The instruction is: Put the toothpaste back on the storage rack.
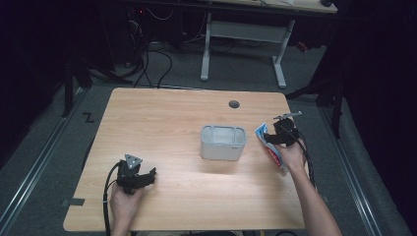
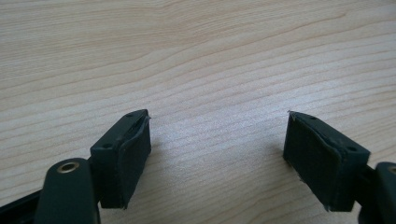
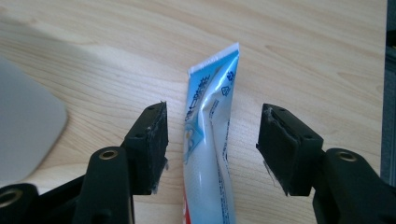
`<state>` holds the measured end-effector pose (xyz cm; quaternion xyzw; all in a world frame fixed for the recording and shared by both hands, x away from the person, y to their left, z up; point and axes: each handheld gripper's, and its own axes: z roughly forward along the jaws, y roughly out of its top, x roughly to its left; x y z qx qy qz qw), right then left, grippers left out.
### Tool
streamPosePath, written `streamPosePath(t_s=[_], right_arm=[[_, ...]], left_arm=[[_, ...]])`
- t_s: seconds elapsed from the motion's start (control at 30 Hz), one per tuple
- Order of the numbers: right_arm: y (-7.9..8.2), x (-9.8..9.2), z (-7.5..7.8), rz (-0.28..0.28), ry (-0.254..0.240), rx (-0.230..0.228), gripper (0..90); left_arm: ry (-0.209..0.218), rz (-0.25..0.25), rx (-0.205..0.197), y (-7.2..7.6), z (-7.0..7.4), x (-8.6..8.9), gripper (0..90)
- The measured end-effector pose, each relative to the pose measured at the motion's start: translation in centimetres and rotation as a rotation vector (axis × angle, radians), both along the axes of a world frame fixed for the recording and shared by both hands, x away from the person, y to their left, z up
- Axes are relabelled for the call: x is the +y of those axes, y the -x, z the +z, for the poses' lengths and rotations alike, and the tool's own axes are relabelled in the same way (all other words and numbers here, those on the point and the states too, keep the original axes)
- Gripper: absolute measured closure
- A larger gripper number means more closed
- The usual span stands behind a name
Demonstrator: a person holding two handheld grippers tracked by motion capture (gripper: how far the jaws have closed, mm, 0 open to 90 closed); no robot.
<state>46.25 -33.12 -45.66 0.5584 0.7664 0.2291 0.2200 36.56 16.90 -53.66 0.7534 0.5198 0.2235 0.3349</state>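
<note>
The toothpaste tube (image 3: 208,140) is straddled lengthwise by the wide-open right gripper (image 3: 212,140), while the left gripper (image 2: 217,154), also spread wide, is parked well away.

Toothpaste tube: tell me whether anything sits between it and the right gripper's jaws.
Nothing visible does. The right gripper is open with its jaws on either side of the toothpaste tube, which lies flat on the table. The grey container stands off to the side.

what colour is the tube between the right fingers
Light blue and white, with red near its lower end; the tube shows best in the right gripper view.
</note>
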Motion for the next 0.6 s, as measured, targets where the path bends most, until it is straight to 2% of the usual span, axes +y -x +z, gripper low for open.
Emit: streamPosePath(t_s=[0.1, 0.23, 0.3, 0.4, 0.5, 0.6], right_arm=[[-0.6, 0.1, -0.6, -0.004, 0.019, 0.029, 42.7], [-1.4, 0.3, -1.6, -0.014, 0.007, 0.086, 44.7], [-1.6, 0.4, -1.9, -0.015, 0.003, 0.097, 45.4], [-2.2, 0.9, -2.7, -0.023, 0.032, 0.133, 46.5], [-2.7, 1.3, -3.1, -0.033, 0.048, 0.157, 47.7], [-2.9, 1.5, -3.3, -0.028, 0.052, 0.162, 49.0]], left_arm=[[-0.001, 0.0, 0.0, 0.0, 0.0, 0.0, 23.5], [0.0, 0.0, 0.0, 0.0, 0.0, 0.0, 23.5], [0.002, -0.001, 0.0, 0.0, 0.0, 0.0, 23.7], [0.006, -0.001, 0.0, 0.0, 0.0, 0.1, 23.7], [0.008, 0.0, 0.001, 0.0, 0.0, 0.1, 23.8], [0.008, 0.0, 0.001, 0.0, 0.0, 0.1, 23.7]])
